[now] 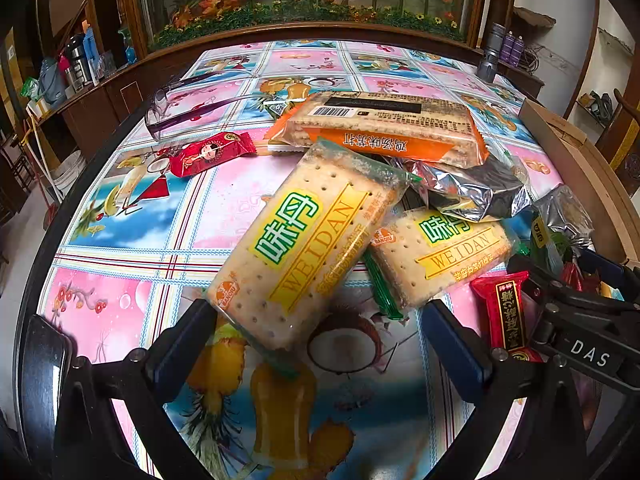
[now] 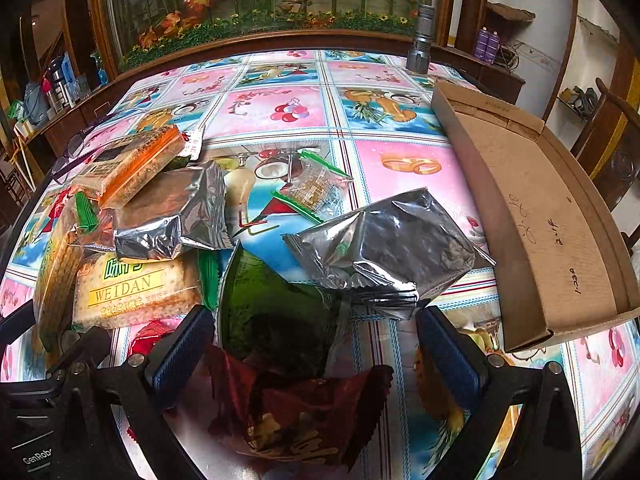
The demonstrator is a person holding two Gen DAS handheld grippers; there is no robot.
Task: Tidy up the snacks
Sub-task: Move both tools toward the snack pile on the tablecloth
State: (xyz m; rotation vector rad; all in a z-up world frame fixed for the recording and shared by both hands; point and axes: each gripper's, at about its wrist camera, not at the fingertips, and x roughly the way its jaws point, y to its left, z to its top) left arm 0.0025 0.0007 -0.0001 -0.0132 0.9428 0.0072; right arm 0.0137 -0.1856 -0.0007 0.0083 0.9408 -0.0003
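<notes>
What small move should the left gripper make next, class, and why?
Probably close the left gripper. Its jaws stand open, and the near end of the tilted clear WEIDAN cracker packet with the yellow label already lies between its blue pads; the open cardboard box waits to the right.

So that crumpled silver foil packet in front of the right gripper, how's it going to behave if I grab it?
The silver foil packet looks creased and puffy, so it will probably crush and flex rather than stay stiff. Its glossy film may slip between the pads of the open right hand-held gripper. It seems light for its size and unlikely to roll.
</notes>
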